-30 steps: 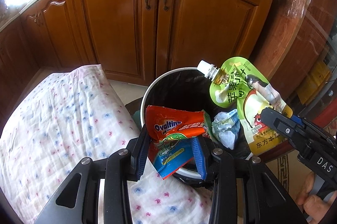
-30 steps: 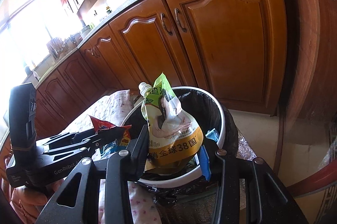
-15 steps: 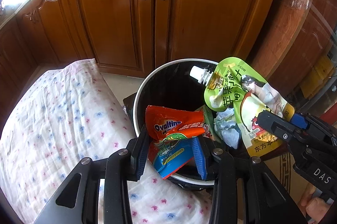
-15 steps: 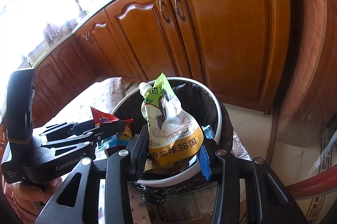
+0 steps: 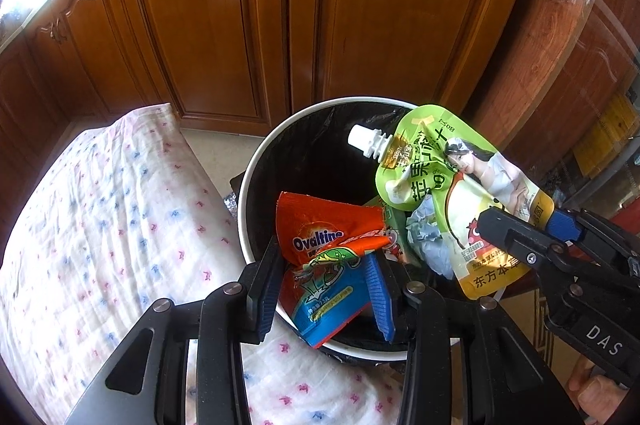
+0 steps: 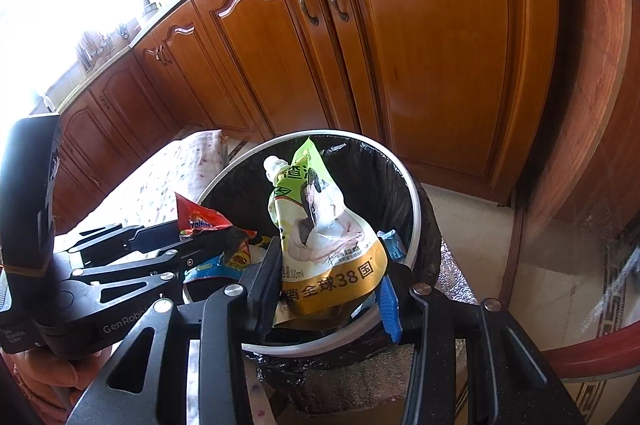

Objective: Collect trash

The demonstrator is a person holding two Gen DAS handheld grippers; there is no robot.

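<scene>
Hovering both grippers over the round white-rimmed trash bin with the black liner bag (image 5: 256,181), so this looks like the drop-off step of the trash run.

Left gripper (image 5: 326,289) is clenched on a small bunch of crinkly snack wrappers: an orange Ovaltine sachet (image 5: 320,229) on top and a blue foil packet (image 5: 328,301) under it. The bunch sits right at the near-left part of the bin's rim, mostly over the opening, though the blue packet's lower corner hangs out past the rim on the near side. Right gripper (image 6: 328,285) is clamped on the bottom edge of a green and gold spouted drink pouch (image 6: 320,225), which stands up with its white spout (image 6: 274,167) pointing at the far wall of the bin. It's over the opening too, right of the wrappers.

Down inside the bin there's already some crumpled pale blue paper or plastic (image 5: 428,237); can't tell exactly what it is. A white cloth with little pink and blue marks (image 5: 112,225) covers the surface left of the bin, and brown wooden cabinet doors (image 5: 280,25) stand behind it.

My guess for the next move: just let go with both, but I'd nudge the left one a bit further over the middle of the bin first, since those light wrappers could flutter or catch on the rim and land on the cloth. The pouch looks stiffer and heavier, so it should drop straight in.
</scene>
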